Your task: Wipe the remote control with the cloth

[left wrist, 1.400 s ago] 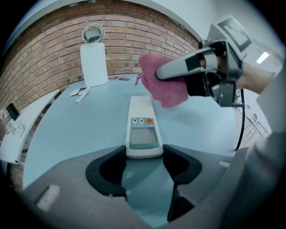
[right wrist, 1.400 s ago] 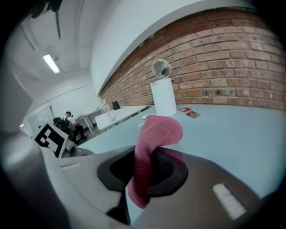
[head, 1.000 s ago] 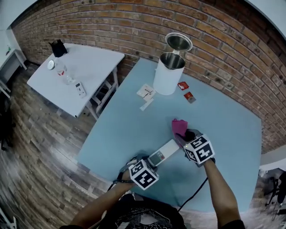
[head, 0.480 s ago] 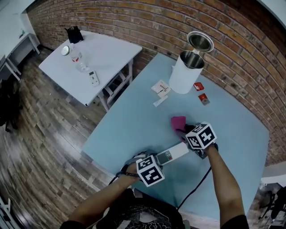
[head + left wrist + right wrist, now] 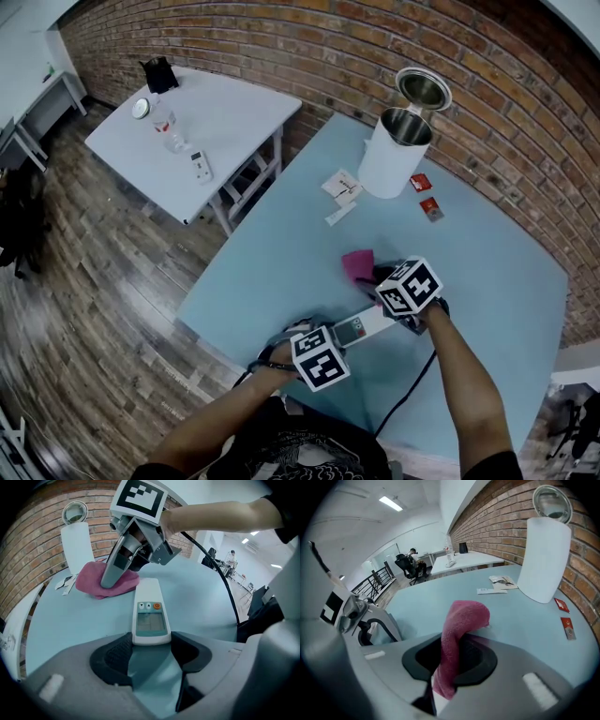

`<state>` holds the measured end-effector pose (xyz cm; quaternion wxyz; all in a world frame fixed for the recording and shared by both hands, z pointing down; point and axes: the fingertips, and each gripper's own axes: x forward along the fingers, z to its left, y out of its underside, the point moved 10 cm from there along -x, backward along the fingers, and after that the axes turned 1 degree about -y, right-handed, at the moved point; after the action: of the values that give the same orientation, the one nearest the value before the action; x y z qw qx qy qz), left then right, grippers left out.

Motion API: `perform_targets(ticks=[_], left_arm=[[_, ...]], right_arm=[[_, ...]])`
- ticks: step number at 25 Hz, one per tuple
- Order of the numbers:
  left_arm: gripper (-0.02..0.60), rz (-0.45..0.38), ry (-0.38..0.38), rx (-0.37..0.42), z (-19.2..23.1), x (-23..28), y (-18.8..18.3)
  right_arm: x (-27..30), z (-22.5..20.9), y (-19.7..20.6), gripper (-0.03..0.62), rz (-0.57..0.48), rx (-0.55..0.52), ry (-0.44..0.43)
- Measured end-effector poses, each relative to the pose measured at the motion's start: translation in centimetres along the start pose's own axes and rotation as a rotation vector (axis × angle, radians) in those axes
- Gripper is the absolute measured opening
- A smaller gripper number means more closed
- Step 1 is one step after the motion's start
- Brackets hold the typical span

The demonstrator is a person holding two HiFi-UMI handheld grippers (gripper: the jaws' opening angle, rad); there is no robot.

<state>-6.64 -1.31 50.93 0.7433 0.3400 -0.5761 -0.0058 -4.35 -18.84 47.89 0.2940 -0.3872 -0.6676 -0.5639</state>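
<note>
Currently, the left gripper (image 5: pixel 151 641) clamps the near end of the remote (image 5: pixel 150 613), which lies on the blue table (image 5: pixel 281 253). The right gripper (image 5: pixel 454 656) is closed on the pink cloth (image 5: pixel 459 625), at 11 o'clock from the remote.

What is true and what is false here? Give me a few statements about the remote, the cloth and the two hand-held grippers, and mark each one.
1. The left hand-held gripper grips the remote control by its near end. True.
2. The cloth is blue. False: it is pink.
3. The right hand-held gripper has the cloth pinched between its jaws. True.
4. The remote control lies face down. False: its screen and buttons face up.
5. The lid of the white container by the brick wall is closed. False: it stands open.
</note>
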Motion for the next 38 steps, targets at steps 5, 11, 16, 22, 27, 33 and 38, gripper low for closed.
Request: perform_targets(ticks=[5,11,16,22,27,33,38], left_arm=[[0.253,0.002,0.000,0.000,0.0,0.0,0.0],[0.253,0.001,0.000,-0.001,0.0,0.0,0.1],[0.253,0.000,-0.002,-0.002,0.0,0.0,0.1],[0.253,-0.002,-0.003,-0.004,0.0,-0.1,0.0],[0.253,-0.004,-0.005,-0.005,0.0,-0.1,0.2],[0.252,-0.024,-0.012,-0.019,0.1,-0.1,0.6],[0.249,-0.068,0.007,-0.094,0.4,-0.2,1.2]], right_arm=[[0.9,1.6,-0.6,0.066,0.000,-0.013,-0.026],[2.0,3.5,-1.1,0.066,-0.006,-0.027,-0.062],[2.5,4.8,-1.7,0.066,-0.025,-0.015,-0.099],[3.2,6.8,-2.4,0.066,-0.029,-0.028,-0.136],[3.8,8.1,-2.7,0.066,-0.059,0.004,-0.173],[3.2,7.9,-2.4,0.066,-0.148,0.067,-0.147],[-1.3,6.7,-1.2,0.066,-0.383,0.193,0.014]])
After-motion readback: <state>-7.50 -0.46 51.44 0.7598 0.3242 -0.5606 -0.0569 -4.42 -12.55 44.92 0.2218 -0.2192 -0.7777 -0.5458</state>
